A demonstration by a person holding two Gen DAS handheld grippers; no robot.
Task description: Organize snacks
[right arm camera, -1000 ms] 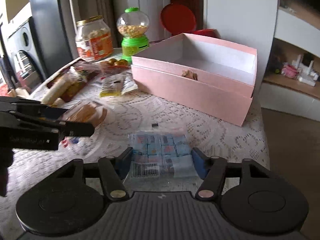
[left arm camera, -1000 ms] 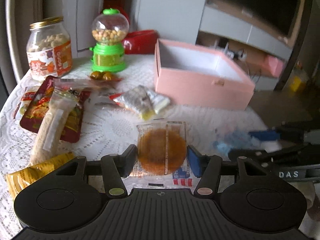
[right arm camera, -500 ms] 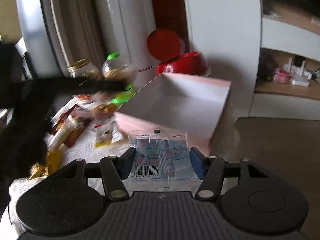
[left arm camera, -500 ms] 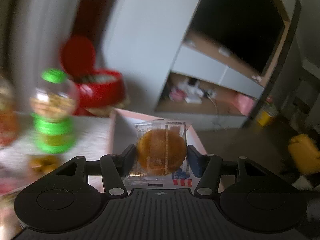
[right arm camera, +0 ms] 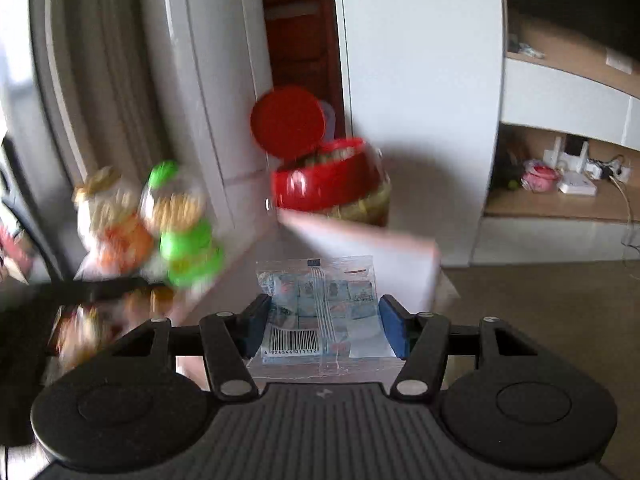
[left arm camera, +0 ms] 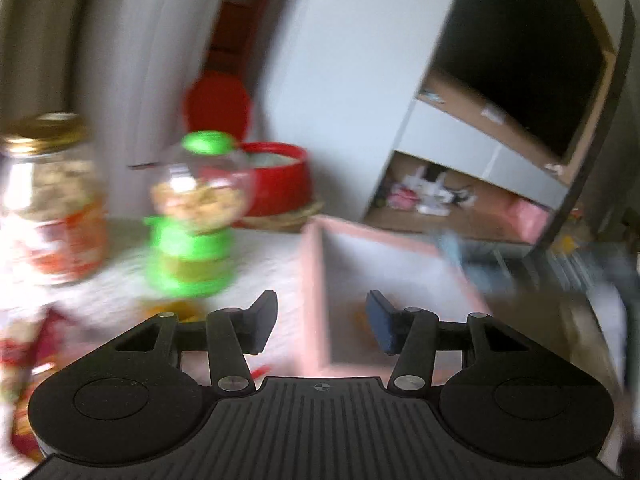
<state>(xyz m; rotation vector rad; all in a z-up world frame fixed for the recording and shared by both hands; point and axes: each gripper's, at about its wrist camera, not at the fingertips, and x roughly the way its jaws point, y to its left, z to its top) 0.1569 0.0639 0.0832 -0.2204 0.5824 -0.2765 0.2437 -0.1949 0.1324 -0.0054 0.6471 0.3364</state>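
Note:
My left gripper [left arm camera: 322, 326] is open and empty, over the near left corner of the pink box [left arm camera: 316, 280]. A blurred orange spot [left arm camera: 362, 322] lies inside the box by the right finger; I cannot tell what it is. My right gripper [right arm camera: 322, 322] is shut on a clear packet of blue-wrapped sweets [right arm camera: 320, 300] with a barcode, held above the pink box [right arm camera: 372, 248]. The left gripper's black arm [right arm camera: 80, 292] crosses the right wrist view at left.
A glass jar with a gold lid [left arm camera: 48, 200], a green candy dispenser [left arm camera: 192, 220] and a red tub with a raised lid [left arm camera: 276, 176] stand on the white lace table [left arm camera: 120, 280]. Red snack packets [left arm camera: 24, 352] lie at the left. Both views are motion-blurred.
My left gripper has opened and no longer holds the orange cake packet; it now hangs over the pink box. My right gripper has lifted the sweets packet toward the box.

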